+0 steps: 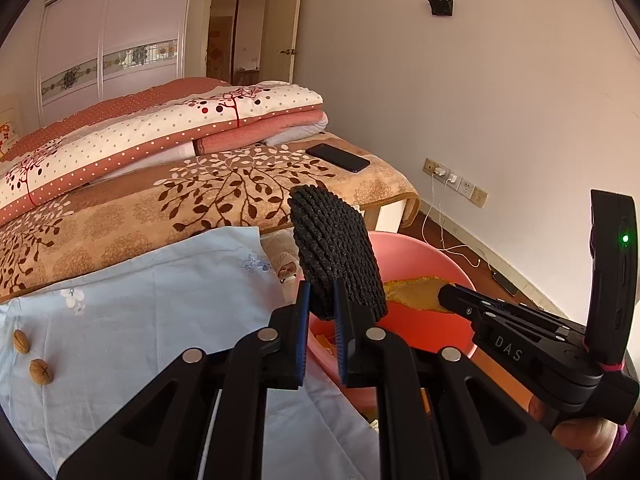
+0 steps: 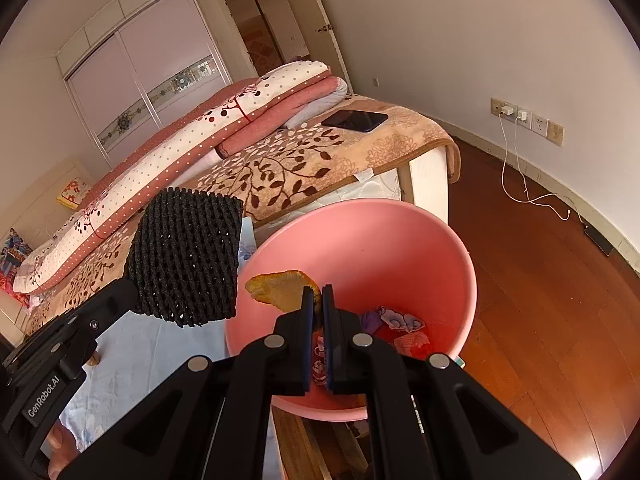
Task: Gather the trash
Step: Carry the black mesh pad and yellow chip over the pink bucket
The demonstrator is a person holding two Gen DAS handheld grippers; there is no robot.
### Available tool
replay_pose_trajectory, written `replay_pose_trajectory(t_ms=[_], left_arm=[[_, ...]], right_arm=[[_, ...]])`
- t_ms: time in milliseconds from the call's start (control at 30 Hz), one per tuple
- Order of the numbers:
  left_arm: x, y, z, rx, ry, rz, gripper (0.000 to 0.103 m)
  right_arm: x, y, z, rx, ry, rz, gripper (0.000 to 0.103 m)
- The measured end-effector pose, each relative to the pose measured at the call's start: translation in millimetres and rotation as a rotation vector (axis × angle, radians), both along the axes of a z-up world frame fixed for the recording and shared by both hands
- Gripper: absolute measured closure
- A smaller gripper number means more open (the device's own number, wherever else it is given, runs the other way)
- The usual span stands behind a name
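My left gripper (image 1: 322,304) is shut on a black foam fruit net (image 1: 336,248) and holds it upright at the near rim of a pink bin (image 1: 424,252). The net also shows in the right wrist view (image 2: 186,260), left of the pink bin (image 2: 380,240). My right gripper (image 2: 318,300) is shut on a yellow-brown peel (image 2: 280,288) and holds it over the bin's mouth; the peel shows in the left wrist view too (image 1: 416,290). Wrappers (image 2: 400,328) lie in the bin's bottom. Two walnuts (image 1: 32,360) lie on the light blue cloth (image 1: 140,312).
The bed with a leaf-patterned blanket (image 1: 160,208) and folded quilts (image 1: 160,132) stands behind. A black phone (image 1: 338,157) lies on the blanket's corner. Charger cables (image 2: 520,184) hang from wall sockets onto the wooden floor (image 2: 540,300) on the right.
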State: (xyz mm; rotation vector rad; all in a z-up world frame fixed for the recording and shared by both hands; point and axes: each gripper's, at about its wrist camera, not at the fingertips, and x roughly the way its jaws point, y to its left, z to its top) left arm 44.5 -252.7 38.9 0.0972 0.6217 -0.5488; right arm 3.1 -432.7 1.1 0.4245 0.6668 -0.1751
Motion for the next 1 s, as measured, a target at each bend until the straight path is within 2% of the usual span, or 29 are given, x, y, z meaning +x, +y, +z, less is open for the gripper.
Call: replay_pose_trajectory(t_ms=[633, 1000], left_arm=[[13, -47, -30, 0.082, 0.029, -0.058, 0.092], [14, -52, -39, 0.096, 0.046, -0.065, 0.092]], right_arm=[[5, -30, -23, 0.013, 0.046, -0.066, 0.099], [5, -32, -28, 0.024, 0.049, -0.065, 0.099]])
